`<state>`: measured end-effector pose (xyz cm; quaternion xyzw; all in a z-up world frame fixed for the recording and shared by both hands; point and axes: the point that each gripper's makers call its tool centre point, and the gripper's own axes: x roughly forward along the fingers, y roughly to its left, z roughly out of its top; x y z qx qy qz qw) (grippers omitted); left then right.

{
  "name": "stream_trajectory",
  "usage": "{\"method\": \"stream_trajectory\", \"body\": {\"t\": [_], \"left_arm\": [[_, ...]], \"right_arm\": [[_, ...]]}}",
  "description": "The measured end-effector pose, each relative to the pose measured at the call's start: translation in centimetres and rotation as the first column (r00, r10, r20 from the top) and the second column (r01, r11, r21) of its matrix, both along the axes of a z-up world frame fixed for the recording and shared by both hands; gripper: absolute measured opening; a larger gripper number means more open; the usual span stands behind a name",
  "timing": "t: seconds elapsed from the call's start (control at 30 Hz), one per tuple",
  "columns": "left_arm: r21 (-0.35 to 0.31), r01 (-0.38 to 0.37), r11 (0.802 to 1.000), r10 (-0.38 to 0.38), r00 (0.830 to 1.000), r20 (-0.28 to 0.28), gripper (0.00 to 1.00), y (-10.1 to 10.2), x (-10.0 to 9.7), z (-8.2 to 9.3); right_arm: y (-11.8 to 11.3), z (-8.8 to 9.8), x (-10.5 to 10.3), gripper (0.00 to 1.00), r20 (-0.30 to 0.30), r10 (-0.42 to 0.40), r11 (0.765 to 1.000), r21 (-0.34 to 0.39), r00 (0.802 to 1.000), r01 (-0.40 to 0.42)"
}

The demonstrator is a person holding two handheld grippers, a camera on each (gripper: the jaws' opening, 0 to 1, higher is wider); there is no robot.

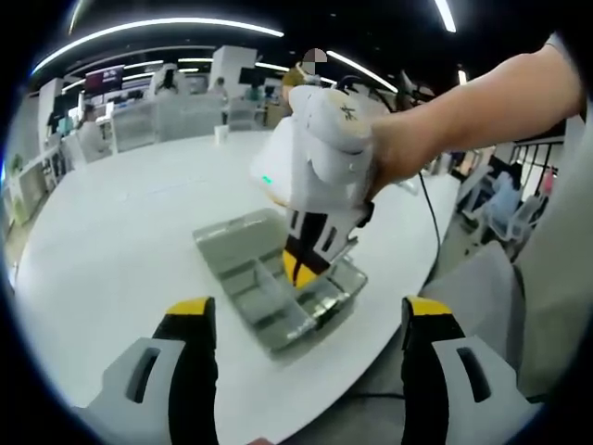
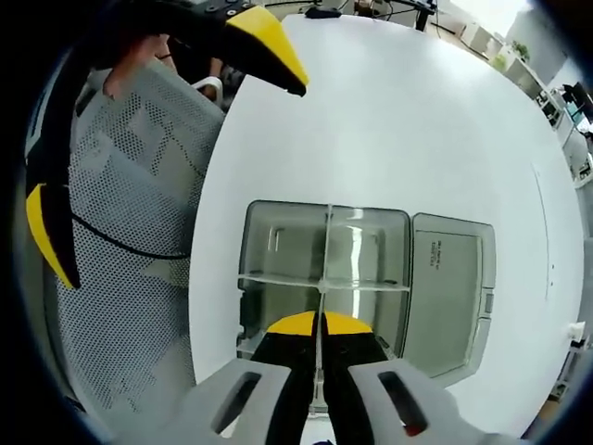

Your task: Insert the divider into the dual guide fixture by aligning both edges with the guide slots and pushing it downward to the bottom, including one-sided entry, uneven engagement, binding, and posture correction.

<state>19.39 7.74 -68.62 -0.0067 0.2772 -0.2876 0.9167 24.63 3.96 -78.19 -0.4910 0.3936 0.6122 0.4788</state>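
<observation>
A grey see-through box, the guide fixture [image 2: 278,250], sits on the white table with its lid [image 2: 449,287] folded open beside it. A clear crosswise partition [image 2: 371,283] spans the box. My right gripper [image 2: 321,326] is shut on a thin clear divider [image 2: 328,241], seen edge-on and running lengthwise down the middle of the box. In the left gripper view the right gripper [image 1: 301,267] points down into the fixture [image 1: 232,260], held by a person's hand [image 1: 408,148]. My left gripper [image 1: 308,311] hangs open in front of the box, holding nothing.
The round white table [image 1: 120,232] has its edge close to the box. A mesh chair back [image 2: 130,232] stands beside the table. The left gripper's yellow fingertips [image 2: 273,46] show above it. Shelves and desks stand far behind.
</observation>
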Motion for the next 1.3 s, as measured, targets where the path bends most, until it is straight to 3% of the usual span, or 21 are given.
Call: {"method": "stream_trajectory", "body": {"t": [0.6,1.3], "left_arm": [[0.016,0.017,1.000,-0.017,1.000,-0.008,0.81,0.04,-0.08,-0.17],[0.023,0.032,0.999,-0.031,0.999,-0.022,0.81,-0.32,-0.56,-0.57]], "right_arm": [[-0.07,-0.27,-0.15,0.00,-0.015,-0.053,0.998,0.034,0.998,0.054],[-0.56,-0.51,-0.48,0.15,-0.054,-0.160,0.982,0.091,0.986,0.164]]}}
